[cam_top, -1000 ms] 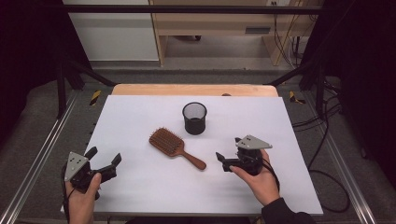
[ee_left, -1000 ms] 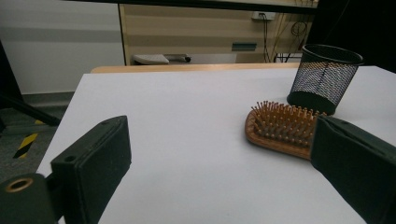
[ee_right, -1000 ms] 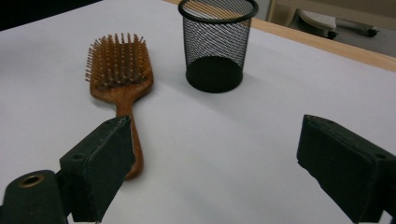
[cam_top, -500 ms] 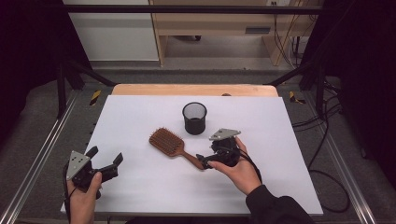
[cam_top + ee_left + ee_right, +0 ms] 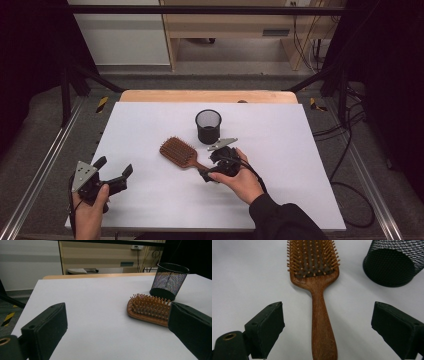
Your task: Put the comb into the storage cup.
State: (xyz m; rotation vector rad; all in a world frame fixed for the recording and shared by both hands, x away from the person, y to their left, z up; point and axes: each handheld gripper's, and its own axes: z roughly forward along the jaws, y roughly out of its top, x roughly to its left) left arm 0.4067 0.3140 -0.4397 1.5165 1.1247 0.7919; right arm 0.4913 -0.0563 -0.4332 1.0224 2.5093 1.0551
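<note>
A wooden paddle hairbrush (image 5: 177, 151) lies bristles up in the middle of the white table (image 5: 300, 150), its handle pointing toward the near right. In the right gripper view the brush (image 5: 314, 265) runs straight up between my right gripper's (image 5: 327, 325) jaws, which stand wide on either side of the handle without touching it; they have just closed a little. In the high view my right gripper (image 5: 206, 170) sits over the handle's end. My left gripper (image 5: 115, 166) rests open at the near left, away from the brush (image 5: 150, 310), nothing between its jaws (image 5: 117, 327).
A black mesh cup (image 5: 208, 126) stands upright just behind the brush head, close to my right gripper; it also appears as the cup (image 5: 394, 265) and the cup (image 5: 170, 280). A wooden strip edges the table's far side (image 5: 210, 96). Metal rails run along both sides.
My right gripper has slid left across the table from the near right to the brush handle, so the handle now lies between its jaws. The left gripper has stayed put.
</note>
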